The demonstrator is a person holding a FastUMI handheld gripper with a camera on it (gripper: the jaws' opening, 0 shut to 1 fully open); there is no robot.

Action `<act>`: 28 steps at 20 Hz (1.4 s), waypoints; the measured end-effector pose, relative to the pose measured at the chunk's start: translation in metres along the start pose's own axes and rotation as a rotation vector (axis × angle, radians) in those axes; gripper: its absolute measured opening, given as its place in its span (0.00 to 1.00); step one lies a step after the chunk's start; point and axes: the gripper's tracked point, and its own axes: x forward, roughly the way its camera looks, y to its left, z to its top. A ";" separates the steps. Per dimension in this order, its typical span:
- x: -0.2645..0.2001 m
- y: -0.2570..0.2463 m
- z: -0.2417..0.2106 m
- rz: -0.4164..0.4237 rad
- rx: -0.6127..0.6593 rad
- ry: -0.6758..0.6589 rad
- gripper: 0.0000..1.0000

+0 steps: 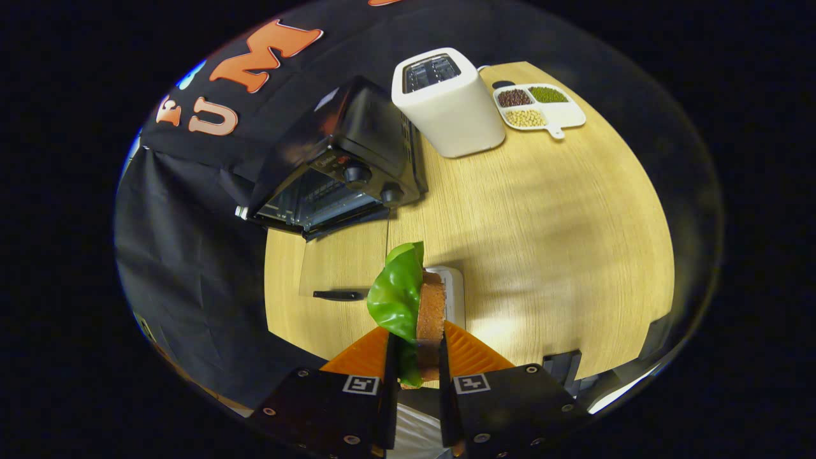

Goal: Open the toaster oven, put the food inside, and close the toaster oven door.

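My gripper (417,354) is shut on the food (414,306), a brown bread slice with a green lettuce leaf on its left face, held upright above the wooden table (548,242). Beyond the fingers and to the left stands the black toaster oven (344,169) with two knobs. Its glass door (344,261) hangs down open, the dark handle (338,294) at its near edge, and the wire rack shows inside. The food is well short of the oven's opening.
A white pop-up toaster (446,105) stands right of the oven. Behind it lies a white divided dish (567,115) with beans. A white holder (455,293) sits on the table just behind the food. The black cloth wall runs along the left.
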 end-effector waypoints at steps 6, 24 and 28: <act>-0.022 0.037 0.020 0.060 0.076 -0.116 0.28; 0.090 0.156 0.052 0.334 0.570 -0.454 0.28; 0.130 0.157 0.075 0.320 0.664 -0.518 0.28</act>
